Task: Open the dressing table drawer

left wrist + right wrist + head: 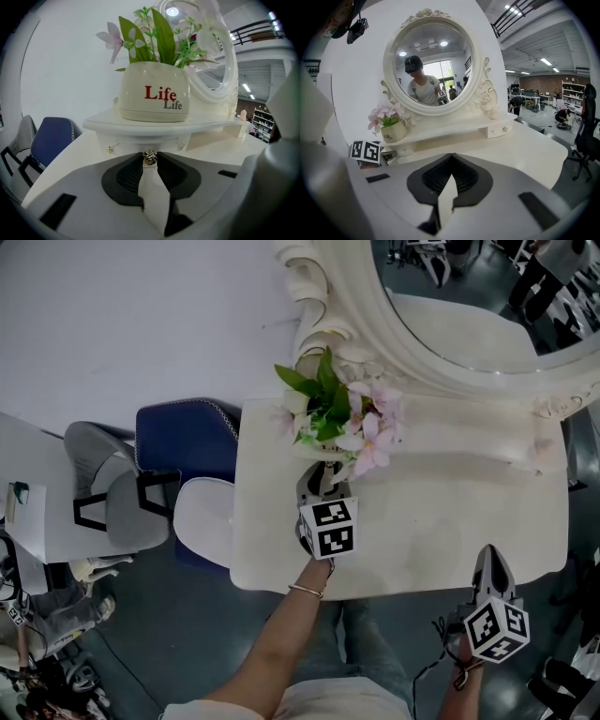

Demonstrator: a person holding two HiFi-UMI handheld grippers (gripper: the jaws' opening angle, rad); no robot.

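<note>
Dressing table (pixel 441 531), cream-topped, on grey floor (pixel 187 634)

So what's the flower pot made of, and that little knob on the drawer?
The flower pot looks like glazed ceramic: smooth, cream, softly shiny. The knob looks like brassy metal because it glints, though coated plastic is possible.

We read one word, printed twice, on the white flower pot (pixel 152 96): a large red "Life" and, just below and to its right, a smaller dark grey "Life". In the right gripper view the same print is too small to read surely. The cubes on the left gripper (pixel 323 472) and right gripper (pixel 490 552) bear black-and-white square markers without letters.
</note>
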